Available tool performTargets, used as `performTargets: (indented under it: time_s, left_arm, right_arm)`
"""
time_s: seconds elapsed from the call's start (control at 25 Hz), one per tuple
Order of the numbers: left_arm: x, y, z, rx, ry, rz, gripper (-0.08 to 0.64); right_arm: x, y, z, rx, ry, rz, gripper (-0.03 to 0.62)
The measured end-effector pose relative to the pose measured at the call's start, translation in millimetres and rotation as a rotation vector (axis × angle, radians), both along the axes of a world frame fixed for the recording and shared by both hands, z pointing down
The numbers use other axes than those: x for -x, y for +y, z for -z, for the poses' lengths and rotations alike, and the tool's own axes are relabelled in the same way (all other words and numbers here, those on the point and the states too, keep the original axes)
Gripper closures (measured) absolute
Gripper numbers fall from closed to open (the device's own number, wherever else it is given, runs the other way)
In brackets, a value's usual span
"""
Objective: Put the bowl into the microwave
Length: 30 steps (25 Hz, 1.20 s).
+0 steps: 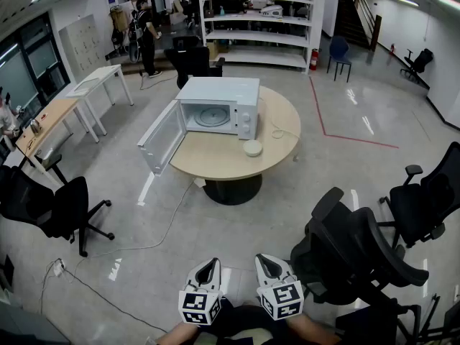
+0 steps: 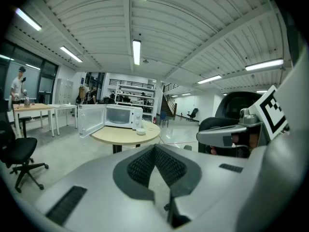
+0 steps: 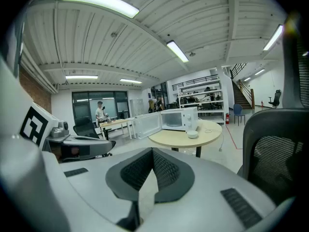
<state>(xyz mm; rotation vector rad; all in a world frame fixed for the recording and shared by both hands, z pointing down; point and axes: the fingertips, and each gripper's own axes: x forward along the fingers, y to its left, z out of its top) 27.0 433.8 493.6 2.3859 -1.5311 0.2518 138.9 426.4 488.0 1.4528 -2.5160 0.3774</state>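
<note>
The microwave [image 1: 219,105] sits toward the back of the round surface [image 1: 215,162], its door [image 1: 162,136] swung open to the left, the bowl [image 1: 252,147] just before its right front corner, shelves [image 1: 255,20] far behind, office chairs [image 1: 359,257] near right.
</note>
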Motion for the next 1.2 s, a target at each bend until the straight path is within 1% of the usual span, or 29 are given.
performTargets:
  time_s: [0.36, 0.68, 0.92, 1.08, 1.2]
  left_arm:
    - [29, -37, -1, 0.008, -0.006, -0.021, 0.514]
    - [74, -91, 14, -0.005, -0.004, -0.042, 0.514]
    - [98, -121, 32, -0.031, 0.027, -0.067, 0.514]
    - [119, -132, 32, -0.036, 0.045, -0.078, 0.514]
    - [140, -140, 28, -0.041, 0.043, -0.077, 0.514]
  right_arm:
    - [29, -35, -2, 0.020, -0.006, -0.025, 0.575]
    - [70, -84, 12, 0.022, -0.009, -0.063, 0.575]
    - [96, -110, 35, 0.000, 0.015, -0.089, 0.576]
    - [114, -119, 35, 0.011, 0.032, -0.115, 0.575]
    - [132, -126, 33, 0.006, 0.037, -0.124, 0.575]
